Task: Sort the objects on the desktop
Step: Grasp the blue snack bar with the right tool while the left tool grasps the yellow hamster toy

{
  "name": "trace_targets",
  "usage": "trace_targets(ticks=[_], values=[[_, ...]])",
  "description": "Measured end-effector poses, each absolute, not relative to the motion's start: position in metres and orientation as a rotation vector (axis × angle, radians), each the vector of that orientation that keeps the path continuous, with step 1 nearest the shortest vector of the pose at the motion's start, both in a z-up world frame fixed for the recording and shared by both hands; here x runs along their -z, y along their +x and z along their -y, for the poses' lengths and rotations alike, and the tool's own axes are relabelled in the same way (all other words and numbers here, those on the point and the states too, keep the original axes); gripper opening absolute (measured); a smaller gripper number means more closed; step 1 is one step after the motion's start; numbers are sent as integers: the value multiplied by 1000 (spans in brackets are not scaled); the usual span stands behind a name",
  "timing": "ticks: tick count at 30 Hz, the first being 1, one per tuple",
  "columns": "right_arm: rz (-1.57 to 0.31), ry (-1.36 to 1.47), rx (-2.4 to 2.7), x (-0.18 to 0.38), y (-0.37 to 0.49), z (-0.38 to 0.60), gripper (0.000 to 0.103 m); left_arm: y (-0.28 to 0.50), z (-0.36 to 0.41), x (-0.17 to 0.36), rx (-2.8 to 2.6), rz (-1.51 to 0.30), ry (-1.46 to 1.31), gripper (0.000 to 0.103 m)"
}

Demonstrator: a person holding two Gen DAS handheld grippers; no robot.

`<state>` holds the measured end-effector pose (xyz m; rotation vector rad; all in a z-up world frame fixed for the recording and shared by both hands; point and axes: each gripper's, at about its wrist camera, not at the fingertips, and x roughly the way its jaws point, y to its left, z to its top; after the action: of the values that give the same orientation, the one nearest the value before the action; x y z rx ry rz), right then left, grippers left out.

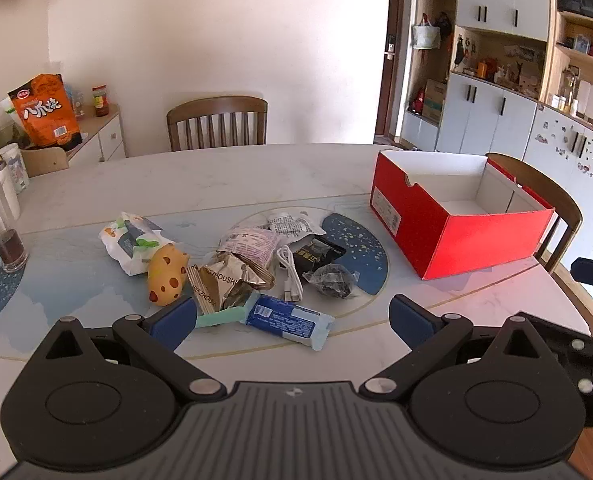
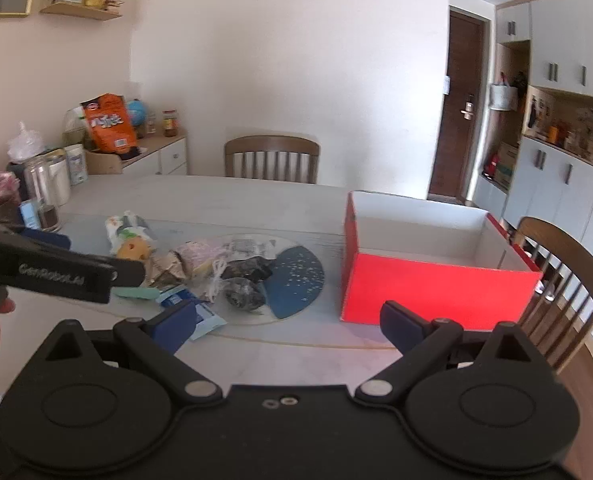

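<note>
Both grippers, left (image 1: 292,316) and right (image 2: 288,320), fingers spread, empty. Blue wrapper (image 1: 290,322) on counter (image 1: 216,184), just beyond left fingers, long axis left-right; box (image 1: 456,236) far right.

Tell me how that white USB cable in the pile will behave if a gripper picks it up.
The white USB cable lies in loose loops, so it will probably droop and uncoil when lifted. It looks thin and light. It lies against the black packet, so it may drag that along.

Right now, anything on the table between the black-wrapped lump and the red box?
Nothing loose. In the left wrist view only the blue starry mat and bare table separate the black-wrapped lump from the red box.
</note>
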<state>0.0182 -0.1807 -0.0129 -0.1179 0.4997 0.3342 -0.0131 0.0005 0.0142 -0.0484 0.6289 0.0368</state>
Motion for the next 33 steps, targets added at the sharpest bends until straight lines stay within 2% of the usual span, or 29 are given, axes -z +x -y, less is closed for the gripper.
trace_targets(ticks=[10, 20, 33], values=[[-480, -134, -392, 18, 22, 169, 99, -3, -12, -7, -64, -654, -54, 103], [-519, -168, -480, 40, 53, 128, 98, 29, -58, 12, -79, -685, -78, 103], [-612, -200, -518, 75, 98, 78, 91, 77, -110, 40, -89, -711, -40, 103]])
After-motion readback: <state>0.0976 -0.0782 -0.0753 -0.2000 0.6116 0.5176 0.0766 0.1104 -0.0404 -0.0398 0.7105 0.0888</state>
